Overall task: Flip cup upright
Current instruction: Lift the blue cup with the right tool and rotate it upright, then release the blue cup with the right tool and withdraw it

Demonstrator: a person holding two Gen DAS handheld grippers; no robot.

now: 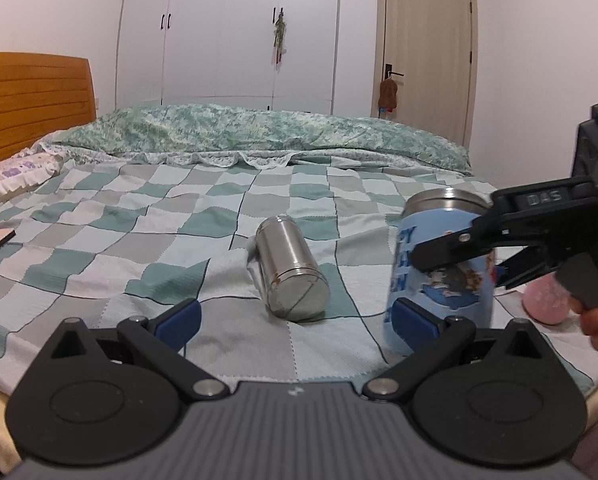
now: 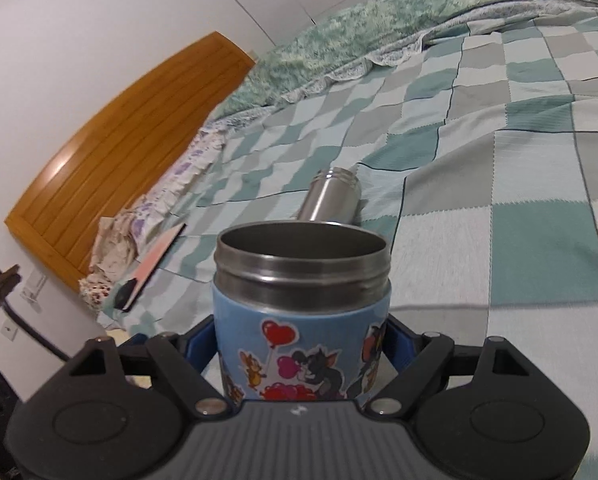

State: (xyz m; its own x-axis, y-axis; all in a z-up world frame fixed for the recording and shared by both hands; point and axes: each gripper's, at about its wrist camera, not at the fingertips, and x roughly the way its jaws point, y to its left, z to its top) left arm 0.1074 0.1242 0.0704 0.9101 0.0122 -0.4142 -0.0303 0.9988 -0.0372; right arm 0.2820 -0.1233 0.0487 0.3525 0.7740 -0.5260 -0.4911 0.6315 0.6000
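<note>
Right tongs (image 2: 301, 344) are clamping the blue cartoon-printed steel cup (image 2: 301, 308) by its sides, the blue pads (image 2: 197, 344) pressing in on either flank of the sleeve at the lower centre of the right wrist frame. In the left wrist frame the same tongs (image 1: 465, 258) are reaching in from the right edge, gripping the cup (image 1: 439, 264) partway up its body at the right of the frame. Its open steel mouth is facing up, and it is standing close to upright with a slight lean; whether its base is resting fully on the checked green, grey and white bedspread (image 1: 139, 240) or hovering just above it is hard to tell. Left tongs (image 1: 295, 322) are sitting spread apart at the bottom of their own frame, holding nothing, the right-hand pad just beside the cup's lower wall. A plain silver steel cylinder flask (image 1: 293, 268) is lying on its side in the middle of the bed, apart from both tongs. By my reading, the flip itself is looking essentially done for the blue cup: what is remaining is settling it squarely on the bed and letting go. If the flask also counts as a cup, it is not yet turned up.
</note>
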